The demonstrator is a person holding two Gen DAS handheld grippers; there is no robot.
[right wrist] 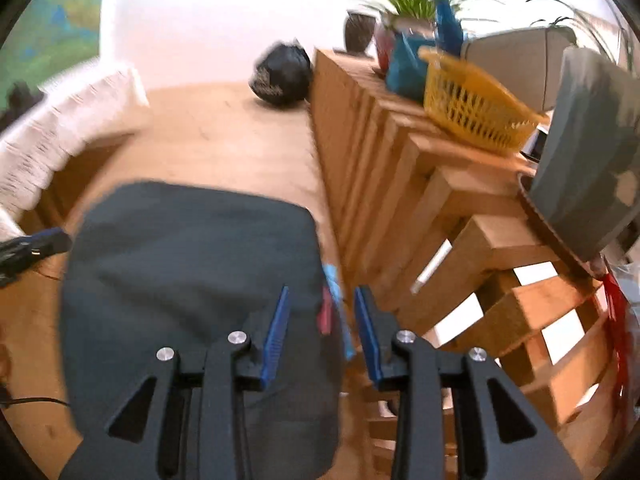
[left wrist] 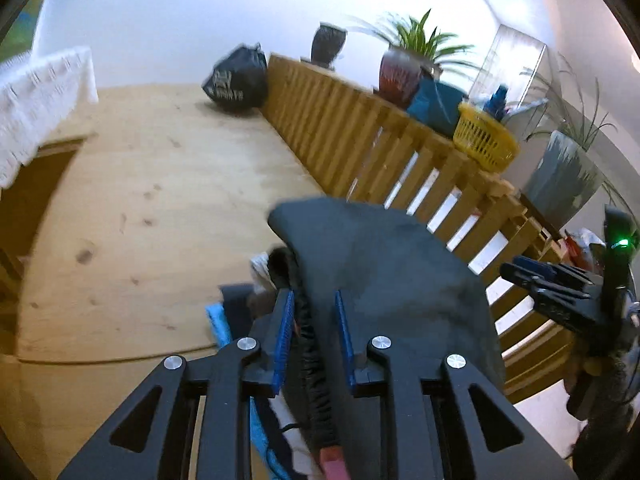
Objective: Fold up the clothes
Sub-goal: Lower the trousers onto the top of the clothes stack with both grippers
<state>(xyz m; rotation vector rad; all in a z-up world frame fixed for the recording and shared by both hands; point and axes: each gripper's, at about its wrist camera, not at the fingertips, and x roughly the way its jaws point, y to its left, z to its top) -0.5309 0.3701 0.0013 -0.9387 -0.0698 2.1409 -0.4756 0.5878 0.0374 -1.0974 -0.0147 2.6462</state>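
A dark grey garment (left wrist: pixel 384 268) with an elastic waistband (left wrist: pixel 310 332) lies folded on the wooden table (left wrist: pixel 152 184), on top of other clothes. My left gripper (left wrist: pixel 313 294) has the waistband edge filling the gap between its blue pads (left wrist: pixel 284 328). In the right wrist view the same garment (right wrist: pixel 192 264) spreads out to the left. My right gripper (right wrist: pixel 321 290) stands open over its right edge, with a red tag (right wrist: pixel 326 316) and bare wood showing between the jaws. Each gripper shows in the other's view: the right gripper (left wrist: pixel 532 276) and the left gripper (right wrist: pixel 36 246).
A slatted wooden rail (left wrist: pixel 360 132) runs along the table's right side, close to my right gripper. On it stand a yellow basket (right wrist: pixel 472 108), potted plants (left wrist: pixel 404 68) and a grey pot (right wrist: pixel 588 140). A black bag (left wrist: pixel 236 80) sits at the far end. White lace cloth (left wrist: pixel 36 100) hangs at left.
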